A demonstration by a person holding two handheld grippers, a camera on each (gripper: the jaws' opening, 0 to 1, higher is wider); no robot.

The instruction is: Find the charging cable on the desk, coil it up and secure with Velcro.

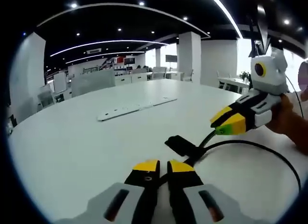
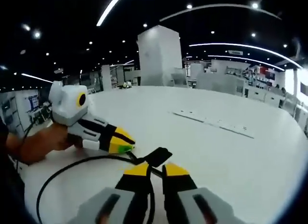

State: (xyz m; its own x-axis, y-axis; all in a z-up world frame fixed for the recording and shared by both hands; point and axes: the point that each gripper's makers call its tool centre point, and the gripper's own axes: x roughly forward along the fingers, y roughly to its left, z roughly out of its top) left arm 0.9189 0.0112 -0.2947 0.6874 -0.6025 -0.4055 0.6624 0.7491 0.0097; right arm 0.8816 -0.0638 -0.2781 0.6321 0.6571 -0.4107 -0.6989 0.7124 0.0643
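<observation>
In the left gripper view, your left gripper [image 1: 162,167] rises from the bottom edge with its yellow-tipped jaws nearly together, only a thin slit between them. The black cable [image 1: 250,146] runs up from just between those tips, so the jaws look pinched on it, though the contact point itself is hard to make out. From there the cable passes a flat black strap [image 1: 179,144] lying on the white table [image 1: 72,137], splits into a short run toward the right gripper [image 1: 225,124] and a wide loop that sweeps out to the right and back down. Your right gripper comes in from the right, held in a hand [image 1: 291,120], its jaws drawn together with the cable end meeting the tips. Farther back on the table lies a long white power strip [image 1: 137,108].

In the right gripper view, your right gripper [image 2: 156,169] shows at the bottom, jaws close with a narrow gap, and the cable [image 2: 62,173] passes at the tips; whether it is truly gripped, you cannot tell from here. The strap [image 2: 156,156] sits just past the tips. The left gripper [image 2: 122,141] enters from the left in your hand [image 2: 45,144], jaws together, with the cable leaving its tips and curving in a big loop over the table [image 2: 216,156] to the lower left. The power strip [image 2: 214,122] lies well apart, toward the right.
</observation>
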